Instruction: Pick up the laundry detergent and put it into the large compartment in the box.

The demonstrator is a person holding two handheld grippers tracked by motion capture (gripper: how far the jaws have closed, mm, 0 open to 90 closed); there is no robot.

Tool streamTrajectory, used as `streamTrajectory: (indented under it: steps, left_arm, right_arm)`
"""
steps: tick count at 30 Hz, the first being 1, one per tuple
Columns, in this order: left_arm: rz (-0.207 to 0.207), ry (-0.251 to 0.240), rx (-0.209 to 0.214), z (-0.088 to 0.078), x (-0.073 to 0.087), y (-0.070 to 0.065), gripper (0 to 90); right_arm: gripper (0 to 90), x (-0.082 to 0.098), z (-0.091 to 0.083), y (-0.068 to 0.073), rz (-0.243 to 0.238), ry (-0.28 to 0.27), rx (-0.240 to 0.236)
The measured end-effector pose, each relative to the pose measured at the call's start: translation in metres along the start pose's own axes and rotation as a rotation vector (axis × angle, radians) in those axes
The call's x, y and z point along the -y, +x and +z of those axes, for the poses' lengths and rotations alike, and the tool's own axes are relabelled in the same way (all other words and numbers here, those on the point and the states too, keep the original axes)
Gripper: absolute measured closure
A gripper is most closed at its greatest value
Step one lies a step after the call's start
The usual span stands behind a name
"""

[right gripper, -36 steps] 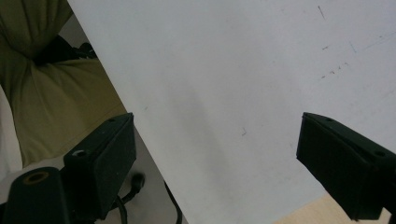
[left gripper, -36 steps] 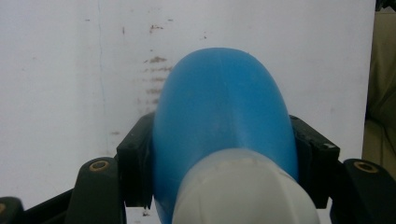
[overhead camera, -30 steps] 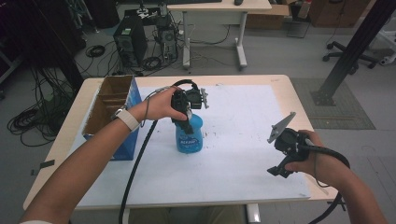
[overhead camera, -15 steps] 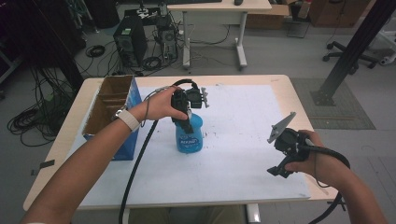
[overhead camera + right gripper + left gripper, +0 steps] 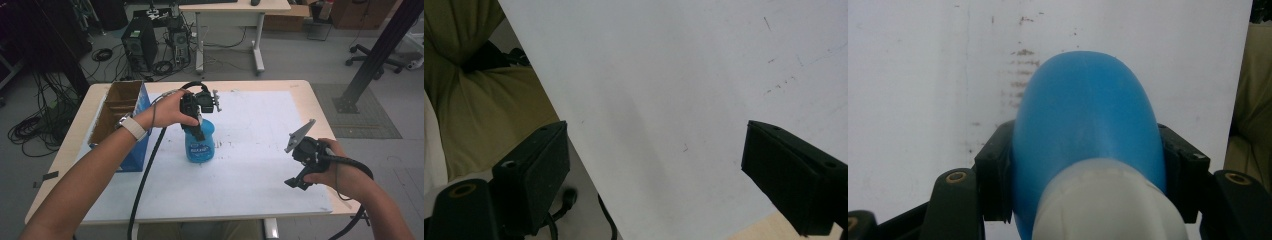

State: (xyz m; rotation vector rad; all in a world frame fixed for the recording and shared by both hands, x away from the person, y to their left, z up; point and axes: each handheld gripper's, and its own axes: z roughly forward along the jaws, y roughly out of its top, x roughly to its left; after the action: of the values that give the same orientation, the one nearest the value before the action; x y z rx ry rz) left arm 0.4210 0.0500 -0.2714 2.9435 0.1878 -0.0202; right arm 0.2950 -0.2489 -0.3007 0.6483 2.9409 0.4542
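- Your left gripper [image 5: 200, 131] is clenched on the blue plastic bottle [image 5: 199, 144]; in the left gripper view the two black jaws press against both sides of the bottle's [image 5: 1088, 135] rounded blue body, with its whitish cap [image 5: 1105, 202] nearest the camera.
- That bottle stands upright on the white mat [image 5: 250, 150], a little left of the table's centre, label facing you.
- Your left hand [image 5: 170, 110] wraps the gripper's handle from the left, a light band on the wrist, and the black cable [image 5: 145, 175] trails back toward you across the mat.
- Just left of the bottle and your forearm sits an open cardboard box [image 5: 117, 107] with blue sides, near the left edge of the wooden table [image 5: 305, 92].
- Your right gripper [image 5: 300, 172] is released: in the right gripper view its jaws stand wide apart over bare white mat [image 5: 674, 100] with nothing between them.
- Your right hand [image 5: 332, 167] holds it above the mat's near right corner, well apart from the bottle, with the grey three-cornered plate [image 5: 299, 135] tilted up on top.
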Motion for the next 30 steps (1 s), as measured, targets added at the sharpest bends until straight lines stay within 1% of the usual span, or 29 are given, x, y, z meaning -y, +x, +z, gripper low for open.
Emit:
streamTrajectory:
  steps: [7,11,12,18,21,23,27,30]
  left_arm:
    - [-0.009,0.001,-0.008,-0.005,0.002,-0.003,37.4]
    - [-0.015,-0.009,-0.012,-0.006,0.002,-0.004,37.4]
    - [-0.015,-0.001,-0.013,-0.007,0.002,-0.004,37.4]
    - [-0.019,-0.006,-0.021,-0.01,0.002,-0.007,37.4]
    - [-0.023,0.0,-0.022,-0.013,0.001,-0.009,37.4]
    - [-0.033,0.003,-0.027,-0.015,0.001,-0.011,37.4]
    - [-0.038,0.008,-0.041,-0.02,-0.001,-0.015,37.4]
    - [-0.048,0.009,-0.039,-0.024,-0.003,-0.017,37.4]
  right_arm:
    - [12.3,-0.001,0.0,0.001,-0.005,-0.003,-0.001]
    - [12.3,-0.001,0.0,0.002,-0.005,-0.005,-0.002]
    - [12.3,-0.001,0.0,0.002,-0.006,-0.005,-0.002]
    - [12.3,-0.001,0.0,0.002,-0.01,-0.006,-0.002]
    - [12.3,-0.002,0.0,0.002,-0.009,-0.006,-0.003]
    - [12.3,-0.002,0.0,0.002,-0.011,-0.007,-0.004]
    - [12.3,-0.002,-0.001,0.003,-0.01,-0.01,-0.003]
    - [12.3,-0.001,-0.001,0.003,-0.015,-0.01,-0.003]
